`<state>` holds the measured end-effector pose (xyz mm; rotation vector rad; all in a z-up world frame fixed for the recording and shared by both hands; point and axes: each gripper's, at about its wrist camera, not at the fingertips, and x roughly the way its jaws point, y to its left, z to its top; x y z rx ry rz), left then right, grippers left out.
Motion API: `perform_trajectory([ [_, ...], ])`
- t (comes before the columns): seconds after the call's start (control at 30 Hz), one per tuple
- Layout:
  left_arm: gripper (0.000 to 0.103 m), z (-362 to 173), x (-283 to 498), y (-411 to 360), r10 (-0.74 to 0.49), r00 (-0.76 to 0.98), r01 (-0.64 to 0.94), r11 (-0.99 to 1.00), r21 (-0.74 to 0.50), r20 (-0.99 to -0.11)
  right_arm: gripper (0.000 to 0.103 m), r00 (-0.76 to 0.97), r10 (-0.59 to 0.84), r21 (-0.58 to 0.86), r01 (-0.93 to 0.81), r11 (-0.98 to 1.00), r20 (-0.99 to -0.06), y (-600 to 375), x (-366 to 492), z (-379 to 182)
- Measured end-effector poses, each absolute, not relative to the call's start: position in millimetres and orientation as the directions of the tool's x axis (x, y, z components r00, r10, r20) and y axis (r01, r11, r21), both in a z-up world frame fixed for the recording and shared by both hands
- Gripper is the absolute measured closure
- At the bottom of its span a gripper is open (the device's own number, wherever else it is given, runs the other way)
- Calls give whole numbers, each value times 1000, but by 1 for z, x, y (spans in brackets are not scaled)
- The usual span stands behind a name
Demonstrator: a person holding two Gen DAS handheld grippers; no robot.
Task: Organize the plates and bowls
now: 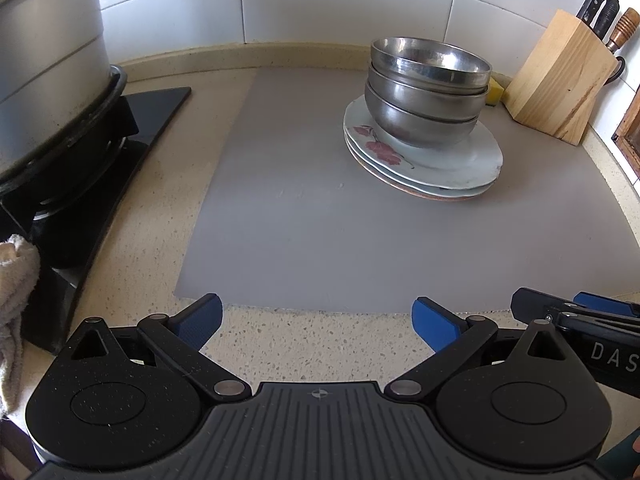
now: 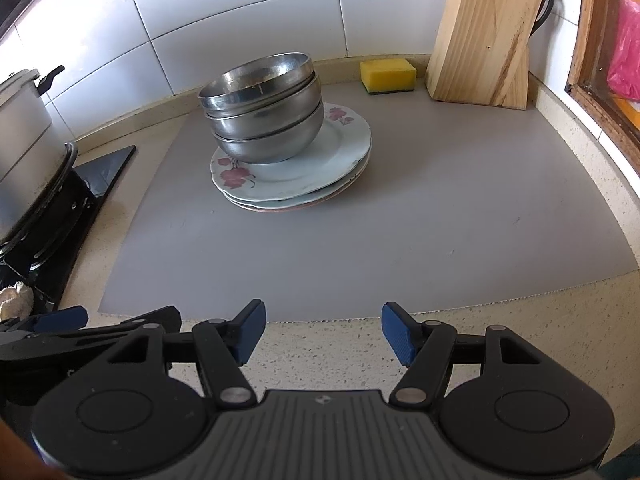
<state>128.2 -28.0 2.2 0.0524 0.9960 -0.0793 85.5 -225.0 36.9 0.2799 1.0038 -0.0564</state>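
Observation:
Three steel bowls sit nested in a stack on top of a pile of white plates with pink flower prints, at the back of a grey mat. My left gripper is open over the counter's front edge, nothing between its blue pads. My right gripper is open too, empty, at the mat's near edge. Both stand well short of the stack. The right gripper's tip shows at the right of the left wrist view, and the left gripper's tip at the left of the right wrist view.
A big metal pot stands on a black gas stove at the left. A wooden knife block and a yellow sponge sit at the back right. A cloth hangs at the far left.

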Motion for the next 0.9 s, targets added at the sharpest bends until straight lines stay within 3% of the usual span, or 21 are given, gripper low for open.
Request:
perform_trajectory([
  [0.9, 8, 5, 126, -26, -55, 557, 93, 996, -4, -829, 58, 550, 83, 208, 170, 963, -831, -223, 85, 38],
])
